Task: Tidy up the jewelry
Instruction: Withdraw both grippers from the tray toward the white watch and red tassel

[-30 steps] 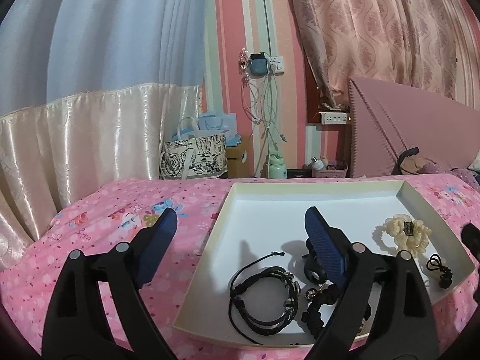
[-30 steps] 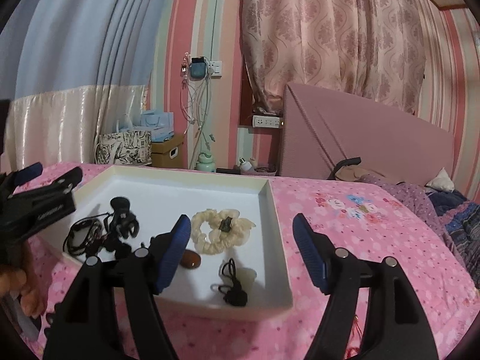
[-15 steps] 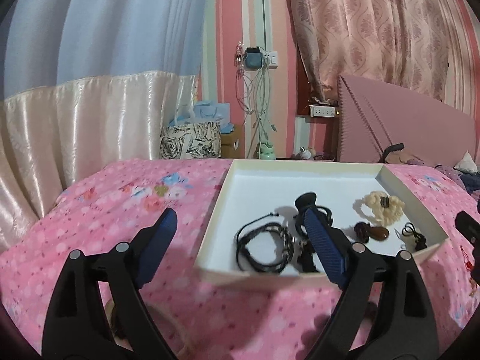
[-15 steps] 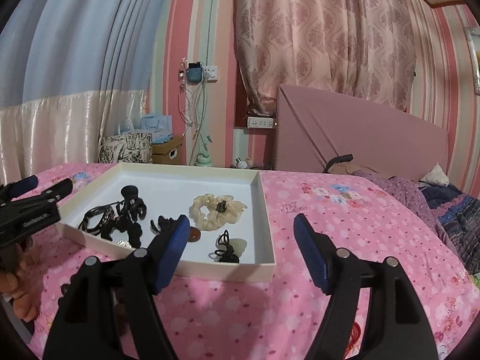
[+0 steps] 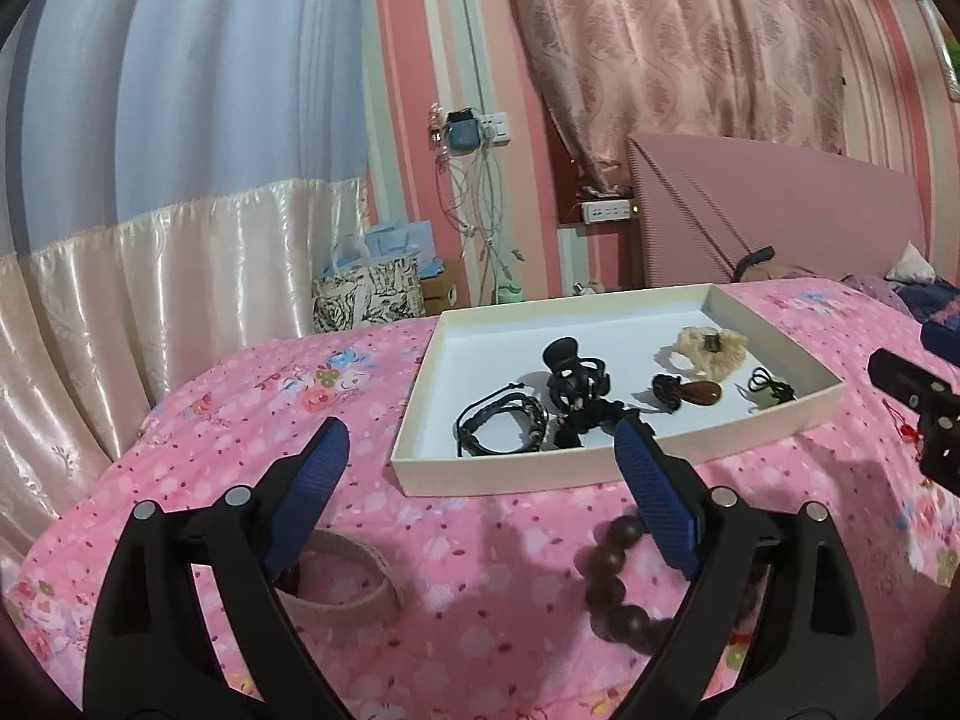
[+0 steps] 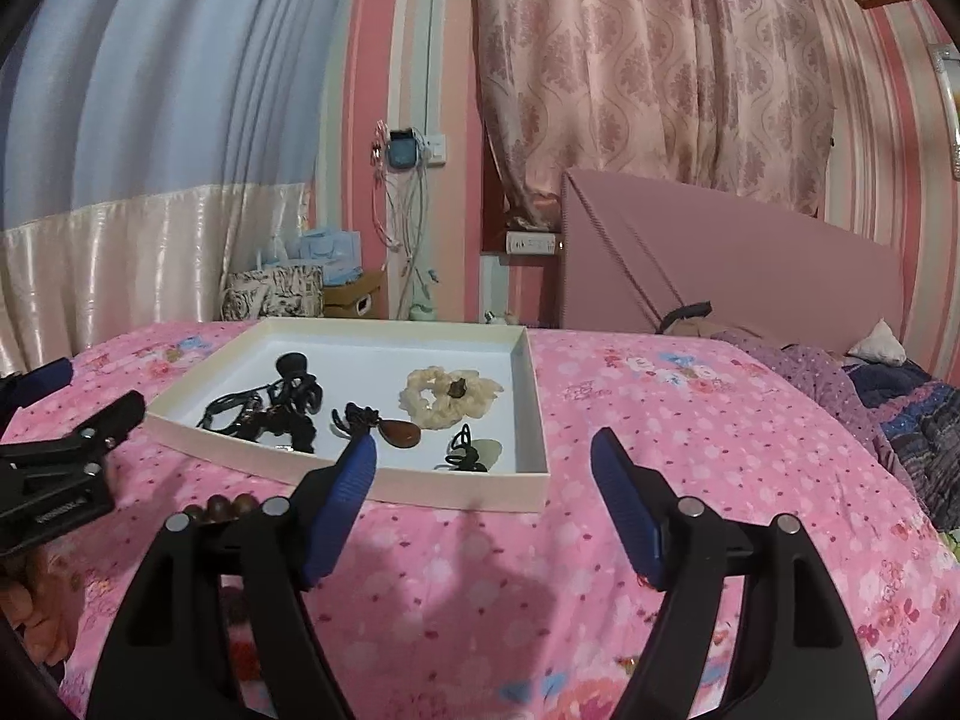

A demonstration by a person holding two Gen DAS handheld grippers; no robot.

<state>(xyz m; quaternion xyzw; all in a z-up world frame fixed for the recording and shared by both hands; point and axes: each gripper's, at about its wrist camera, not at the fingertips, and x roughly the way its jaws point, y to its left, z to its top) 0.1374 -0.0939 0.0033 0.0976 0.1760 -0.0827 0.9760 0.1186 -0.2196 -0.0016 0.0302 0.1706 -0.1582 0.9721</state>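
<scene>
Both grippers, left (image 5: 480,480) and right (image 6: 483,495), are held wide apart and empty above the pink floral bedspread (image 6: 690,420). Just beyond them lies a shallow white cardboard tray (image 5: 600,474) holding black cord bracelets (image 5: 501,420), a black claw hair clip (image 5: 573,369) and a cream scrunchie (image 5: 711,345). A dark wooden bead bracelet (image 5: 606,576) lies outside the tray, on the bedspread near the left gripper.
</scene>
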